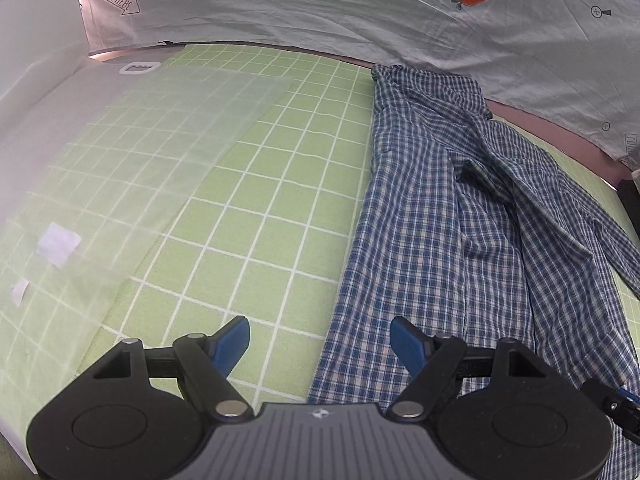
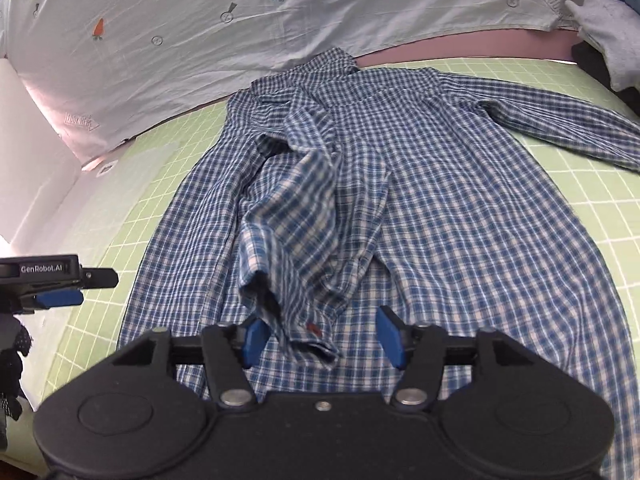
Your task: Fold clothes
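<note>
A makeshift data-recording workspace in a home-like room. A green cutting mat printed with a white grid covers the table; a pale bedsheet patterned with carrots and "look here" arrows hangs behind as a backdrop, above a pink edge. A clear plastic sheet lies on the mat, beside a checked shirt.

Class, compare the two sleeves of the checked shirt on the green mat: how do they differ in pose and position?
One sleeve is folded in over the shirt body, bunched and wrinkled, its cuff near the right gripper. The other sleeve stretches outward, fairly flat on the green mat. Both share the same blue-and-white check.
</note>
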`<move>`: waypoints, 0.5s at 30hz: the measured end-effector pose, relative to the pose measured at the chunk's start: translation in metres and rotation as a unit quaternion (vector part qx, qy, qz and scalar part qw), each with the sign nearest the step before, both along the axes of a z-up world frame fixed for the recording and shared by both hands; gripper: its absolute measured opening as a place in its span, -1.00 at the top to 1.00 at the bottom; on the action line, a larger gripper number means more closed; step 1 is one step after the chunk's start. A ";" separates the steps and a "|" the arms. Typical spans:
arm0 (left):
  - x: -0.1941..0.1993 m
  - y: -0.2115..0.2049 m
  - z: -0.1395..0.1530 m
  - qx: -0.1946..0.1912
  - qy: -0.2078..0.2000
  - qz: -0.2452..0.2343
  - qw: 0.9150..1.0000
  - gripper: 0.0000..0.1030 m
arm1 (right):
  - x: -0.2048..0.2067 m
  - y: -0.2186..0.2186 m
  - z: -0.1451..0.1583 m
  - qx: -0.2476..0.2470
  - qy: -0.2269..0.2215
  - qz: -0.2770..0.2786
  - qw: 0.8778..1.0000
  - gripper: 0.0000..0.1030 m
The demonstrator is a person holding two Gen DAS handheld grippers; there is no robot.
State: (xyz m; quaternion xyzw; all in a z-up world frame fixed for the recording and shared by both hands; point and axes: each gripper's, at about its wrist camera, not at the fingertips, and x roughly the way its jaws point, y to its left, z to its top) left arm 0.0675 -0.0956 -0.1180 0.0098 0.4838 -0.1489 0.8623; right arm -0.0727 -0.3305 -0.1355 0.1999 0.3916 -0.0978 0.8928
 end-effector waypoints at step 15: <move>-0.031 -0.032 -0.007 0.008 0.013 -0.025 1.000 -0.51 | -0.021 -0.038 0.003 0.022 -0.020 -0.056 0.998 0.12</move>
